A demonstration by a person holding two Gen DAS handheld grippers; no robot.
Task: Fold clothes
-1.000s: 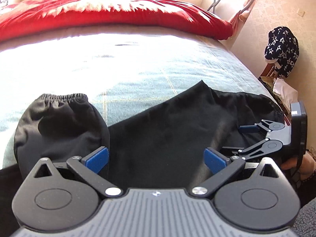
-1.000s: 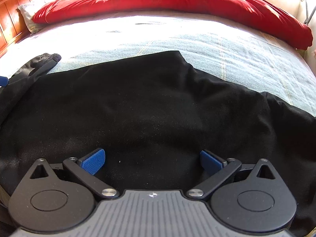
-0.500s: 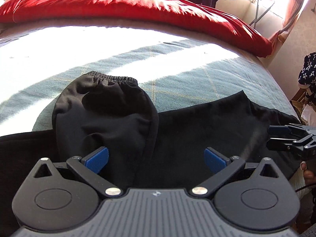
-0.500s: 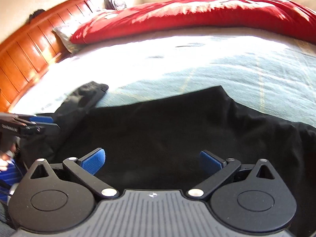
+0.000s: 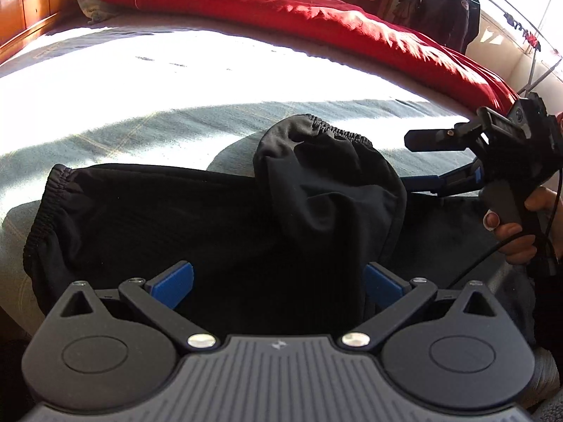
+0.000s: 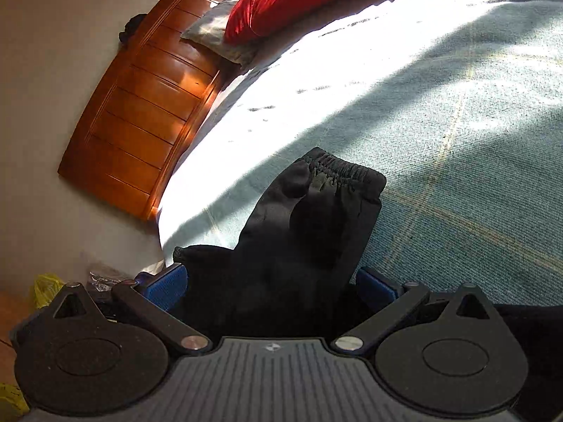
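Black trousers (image 5: 225, 225) lie on the pale green bed cover (image 5: 176, 123). One leg with an elastic cuff (image 5: 327, 128) is folded up over the other leg, whose cuff (image 5: 52, 190) points left. My left gripper (image 5: 278, 283) is open just above the dark cloth, which spreads between its blue pads (image 5: 172, 283). My right gripper (image 5: 406, 160) is open at the right of the folded leg, held by a hand (image 5: 510, 232). In the right wrist view the right gripper (image 6: 271, 286) straddles the folded leg (image 6: 302, 232), and its cuff (image 6: 337, 170) points away.
A red duvet (image 5: 316, 14) lies across the far side of the bed, with a pillow (image 6: 218, 35) and wooden headboard (image 6: 140, 105) at the left. Clothes hang on a rail (image 5: 447, 7) behind. The bed's near-left edge drops to the floor, where a yellow bag (image 6: 44, 290) lies.
Both grippers have swung left along the trousers. The folded leg now sits between the right gripper's fingers, and the second cuff has come into the left view. Both remain open.
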